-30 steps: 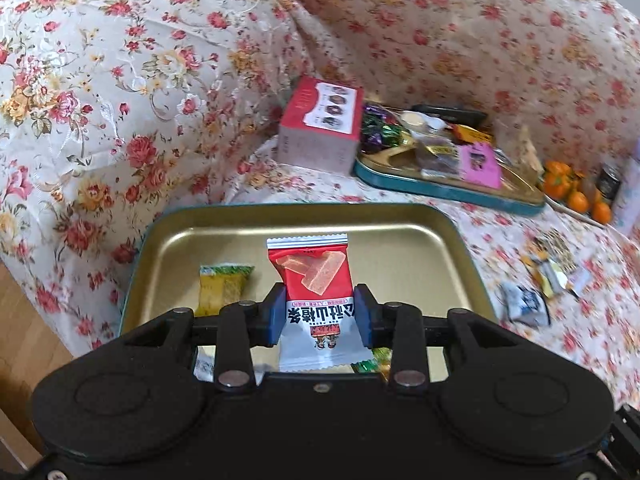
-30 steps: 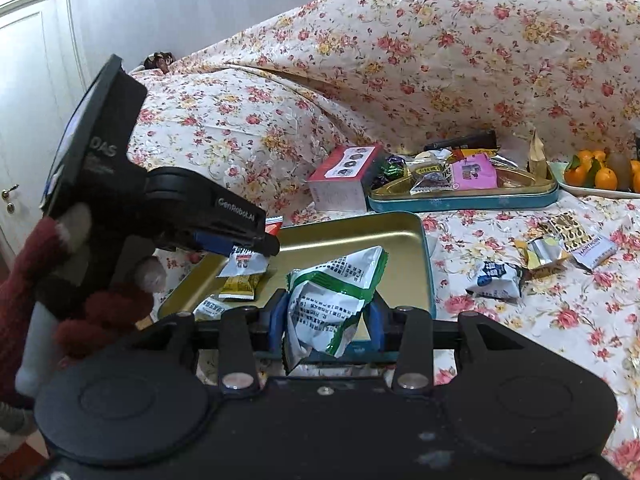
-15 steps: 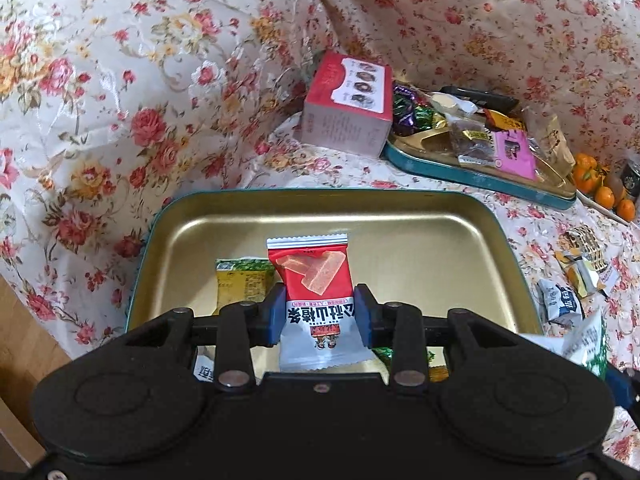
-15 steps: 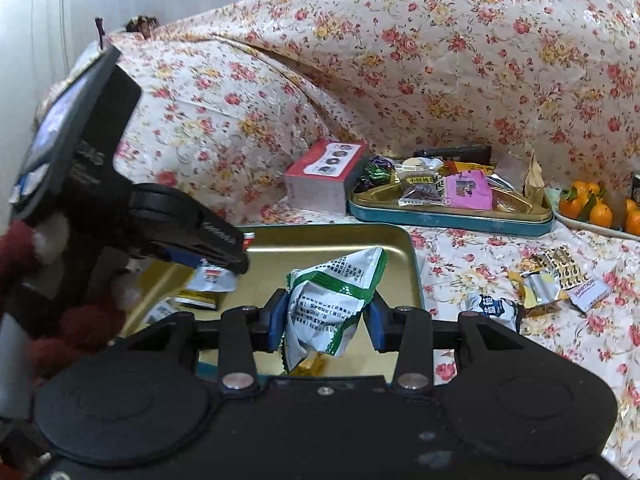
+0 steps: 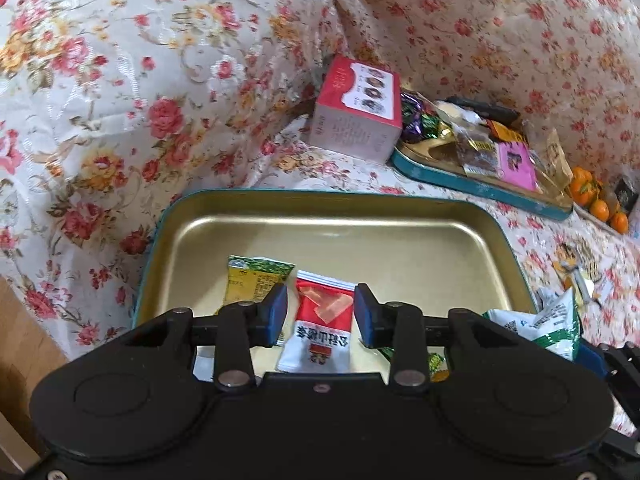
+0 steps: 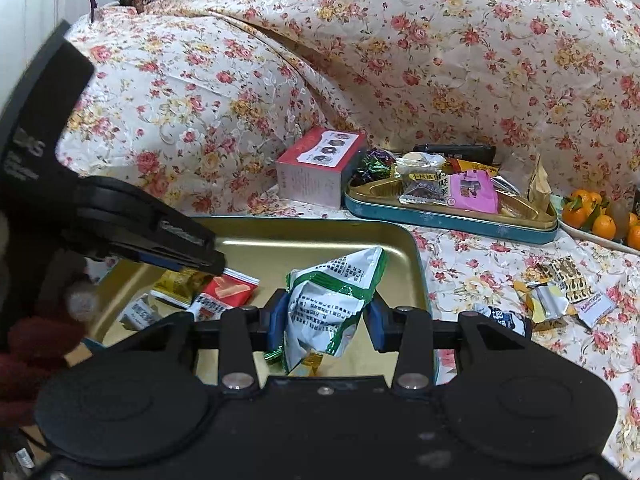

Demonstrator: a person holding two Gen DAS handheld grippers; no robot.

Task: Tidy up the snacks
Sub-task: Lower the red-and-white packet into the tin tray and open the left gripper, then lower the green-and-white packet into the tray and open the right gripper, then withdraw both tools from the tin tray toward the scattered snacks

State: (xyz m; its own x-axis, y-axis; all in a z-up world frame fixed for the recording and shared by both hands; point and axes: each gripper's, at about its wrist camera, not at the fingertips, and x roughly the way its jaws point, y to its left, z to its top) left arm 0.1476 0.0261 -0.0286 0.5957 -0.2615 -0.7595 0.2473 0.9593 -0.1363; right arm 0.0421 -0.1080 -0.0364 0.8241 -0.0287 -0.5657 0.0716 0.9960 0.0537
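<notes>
My left gripper [image 5: 321,308] has its blue pads spread, clear on both sides of the red and white foil snack packet [image 5: 320,322], which lies in the gold-lined teal metal tray [image 5: 400,236] beside a yellow and green sachet [image 5: 256,276]; I judge that packet delivered. My right gripper [image 6: 326,314] is clamped on a crumpled white and green snack bag [image 6: 332,300], held above the tray's near right corner.

What worries me first is the crowding; in the right view the left gripper [image 6: 188,248] sits low over the tray's left half, and the two tools are near each other, so a careless sideways move could knock them together or sweep the red packet [image 6: 226,292] about. Second, the green bag is soft and puffy; the pads pinch only its middle, so it may twist or slip, and it hangs close to the tray's rim; if I let go too far right it could land on the rim and slide onto the floral cloth [image 6: 480,276]. Small wrapped sweets [image 6: 292,358] lie under it and might be flicked out. Loose wrappers [image 6: 548,296] remain on the cloth near the tray, well apart from the second teal tray [image 6: 448,220] of snacks by the red and white cardboard box [image 6: 320,168].
</notes>
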